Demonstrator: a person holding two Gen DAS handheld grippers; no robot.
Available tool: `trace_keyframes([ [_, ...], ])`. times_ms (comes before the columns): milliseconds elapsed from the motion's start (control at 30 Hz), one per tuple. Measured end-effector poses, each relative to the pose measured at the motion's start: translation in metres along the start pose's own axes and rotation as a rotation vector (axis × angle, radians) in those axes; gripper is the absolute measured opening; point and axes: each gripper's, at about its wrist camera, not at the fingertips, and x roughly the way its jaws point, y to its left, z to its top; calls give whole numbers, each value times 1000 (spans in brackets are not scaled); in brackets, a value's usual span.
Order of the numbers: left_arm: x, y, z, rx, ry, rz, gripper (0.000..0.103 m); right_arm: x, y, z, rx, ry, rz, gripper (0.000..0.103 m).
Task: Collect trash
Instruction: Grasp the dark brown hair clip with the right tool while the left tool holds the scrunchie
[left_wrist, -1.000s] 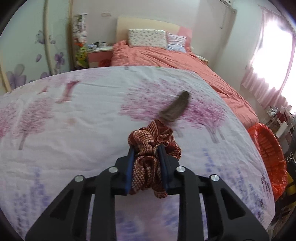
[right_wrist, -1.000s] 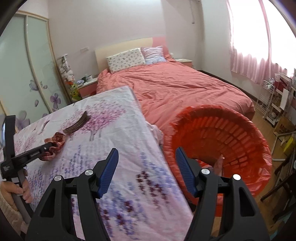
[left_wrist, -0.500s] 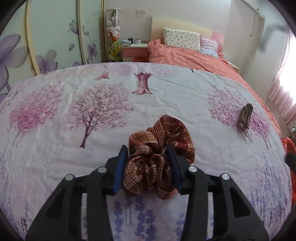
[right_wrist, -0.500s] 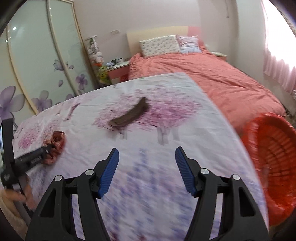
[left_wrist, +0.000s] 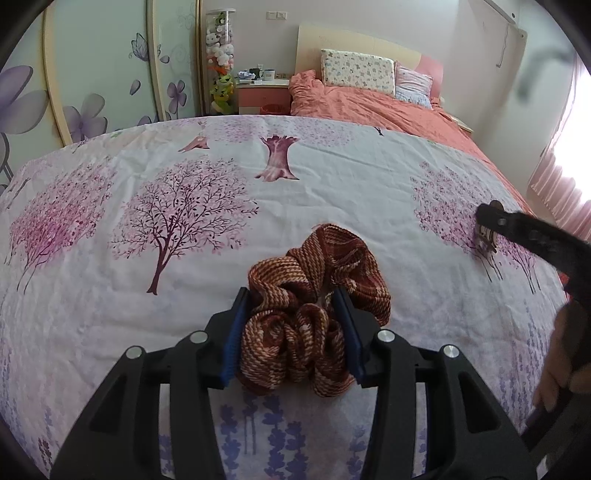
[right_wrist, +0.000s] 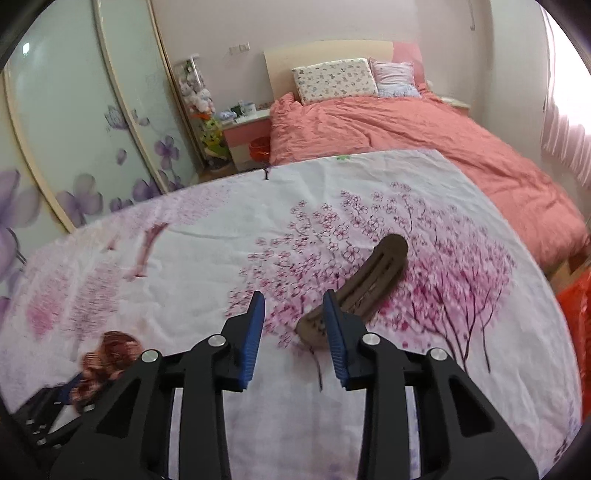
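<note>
A rust-red striped scrunchie lies on the tree-print sheet. My left gripper stands open around it; the blue pads flank the fabric loosely, no longer squeezing it. A brown hair clip lies further right on the sheet. My right gripper hovers at the clip's near end, and its jaws are closing. That end sits just inside the right pad and nothing is pinched. In the left wrist view the right gripper covers part of the hair clip. The scrunchie shows blurred at the right wrist view's lower left.
A red plastic basket stands off the sheet's right edge. Beyond the sheet is a bed with an orange duvet and pillows, a pink nightstand and flowered wardrobe doors. A hand holds the right gripper's handle.
The left gripper swung left and lowered the scrunchie onto the sheet, and its jaws widened. The right gripper swept from above the red basket to the hair clip, and its jaws narrowed.
</note>
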Motion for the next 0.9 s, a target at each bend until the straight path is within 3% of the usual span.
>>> trace_keyframes([
  [133, 1, 1, 0, 0, 0, -1, 45, 8, -4, -10, -62, 53, -101, 34],
  [233, 1, 1, 0, -1, 0, -2, 45, 0, -17, -15, -64, 50, -123, 34],
  [367, 0, 1, 0, -2, 0, -2, 45, -14, -43, -18, 11, 46, -61, 34],
  [467, 0, 2, -1, -3, 0, -5, 45, -19, -58, -20, 76, 34, -2, 48],
  [733, -1, 5, -1, -15, -3, -20, 45, -10, -54, -24, 61, 52, 3, 49],
  [900, -1, 4, -1, -13, -2, -17, 45, 3, -39, -8, -1, 40, -30, 49],
])
